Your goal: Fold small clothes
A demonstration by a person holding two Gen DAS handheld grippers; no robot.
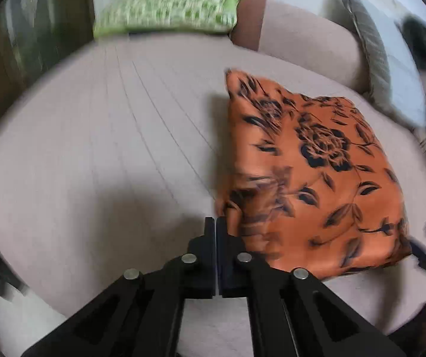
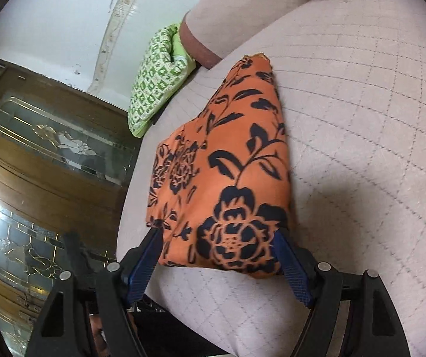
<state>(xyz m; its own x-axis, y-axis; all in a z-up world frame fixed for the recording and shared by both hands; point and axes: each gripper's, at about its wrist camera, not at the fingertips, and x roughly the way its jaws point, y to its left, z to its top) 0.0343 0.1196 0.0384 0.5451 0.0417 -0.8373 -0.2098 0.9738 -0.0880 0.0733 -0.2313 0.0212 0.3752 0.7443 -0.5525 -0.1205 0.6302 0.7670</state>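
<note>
Folded orange cloth with black floral print (image 1: 317, 172) lay on the quilted pinkish-beige sofa seat (image 1: 108, 148), toward its right side in the left wrist view, in a thick, roughly rectangular stack. Left tongs (image 1: 215, 223) were pressed together with nothing between them, tips just beside the cloth's near left corner; touching it or not could not be told, and the view was motion-blurred. Right tongs (image 2: 218, 238) stood spread, blue-padded fingers (image 2: 290, 261) flanking the near edge of the cloth (image 2: 230, 178); the pads looked close to or against the fabric's sides, but no pinch showed. A green-and-white patterned cushion (image 2: 156, 80) sat at the far end of the seat against the sofa arm (image 2: 201, 41). A brown wooden door with leaded glass panels (image 2: 49, 160) showed in the right wrist view. No brand, label or readable writing was visible on anything.
</note>
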